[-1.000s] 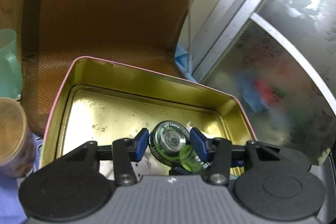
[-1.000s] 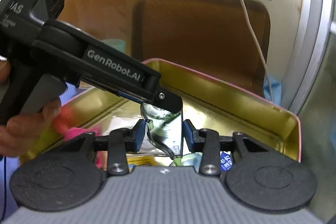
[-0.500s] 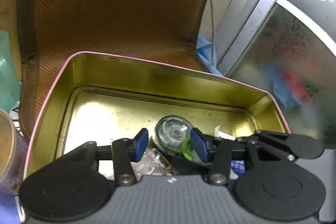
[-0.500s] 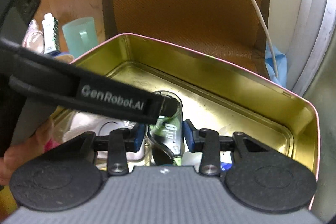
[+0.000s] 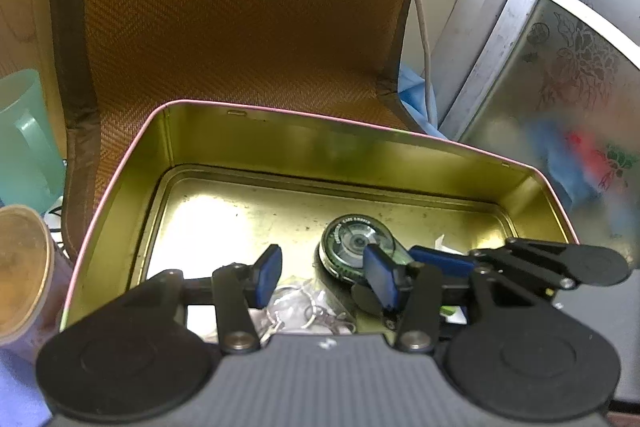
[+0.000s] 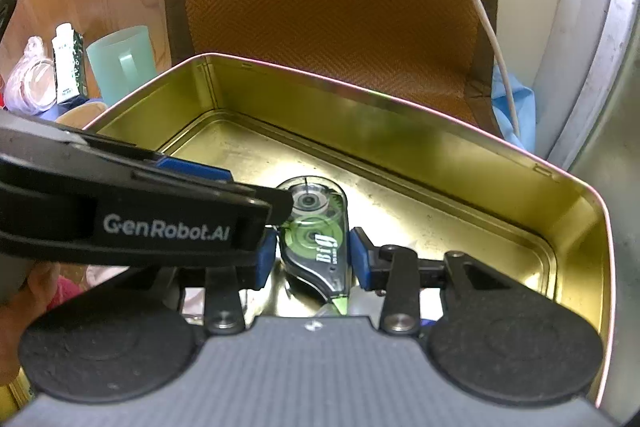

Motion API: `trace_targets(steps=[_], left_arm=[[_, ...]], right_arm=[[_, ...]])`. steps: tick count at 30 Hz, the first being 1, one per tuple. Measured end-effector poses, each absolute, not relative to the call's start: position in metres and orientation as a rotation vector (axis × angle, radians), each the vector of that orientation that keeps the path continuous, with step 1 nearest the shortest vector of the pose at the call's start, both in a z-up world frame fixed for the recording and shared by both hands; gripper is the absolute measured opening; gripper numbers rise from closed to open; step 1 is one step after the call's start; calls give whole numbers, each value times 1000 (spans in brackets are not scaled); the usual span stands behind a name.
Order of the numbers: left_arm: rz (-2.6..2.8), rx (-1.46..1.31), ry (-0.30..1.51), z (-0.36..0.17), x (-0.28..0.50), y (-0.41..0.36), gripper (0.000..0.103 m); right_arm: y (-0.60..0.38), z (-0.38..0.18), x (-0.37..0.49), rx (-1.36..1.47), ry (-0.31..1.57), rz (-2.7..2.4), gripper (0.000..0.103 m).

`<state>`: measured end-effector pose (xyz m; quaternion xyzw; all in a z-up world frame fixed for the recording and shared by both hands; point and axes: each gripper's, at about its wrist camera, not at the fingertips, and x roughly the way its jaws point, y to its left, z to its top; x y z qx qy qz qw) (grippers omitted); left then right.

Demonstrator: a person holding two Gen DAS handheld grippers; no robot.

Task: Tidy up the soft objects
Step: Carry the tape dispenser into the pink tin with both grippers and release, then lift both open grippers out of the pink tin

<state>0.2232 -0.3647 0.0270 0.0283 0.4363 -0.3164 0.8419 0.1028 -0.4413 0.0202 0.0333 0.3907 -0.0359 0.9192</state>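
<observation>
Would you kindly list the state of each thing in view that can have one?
Tin box: open, no lid on it.
Correction tape dispenser: inside the tin, between the right gripper's fingers.
Right gripper: closed on the dispenser.
Left gripper: open, holding nothing.
Green mug: upright behind the tin.

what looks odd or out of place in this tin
The correction tape dispenser, a hard plastic item, stands on edge in the gold tin between the right gripper jaws. Odd for a soft-objects task. A loose key ring lies nearby.
</observation>
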Motion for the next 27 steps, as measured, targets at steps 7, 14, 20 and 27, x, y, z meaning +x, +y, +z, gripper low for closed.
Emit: trace_targets(steps=[7,14,20,27], left_arm=[[-678,67,889,44,205,-359,47],[-698,84,813,73,165,-340,54],[-708,115,733,94,114,-311,56],[-694,130,630,101,43,-249,62]], right_arm=[[-441,39,81,88,759,-87,43],[-432,55,45,159,722,-83,44],[-417,67,2,222,670,-80,44],[-380,71,-62,259,579,-60,44]])
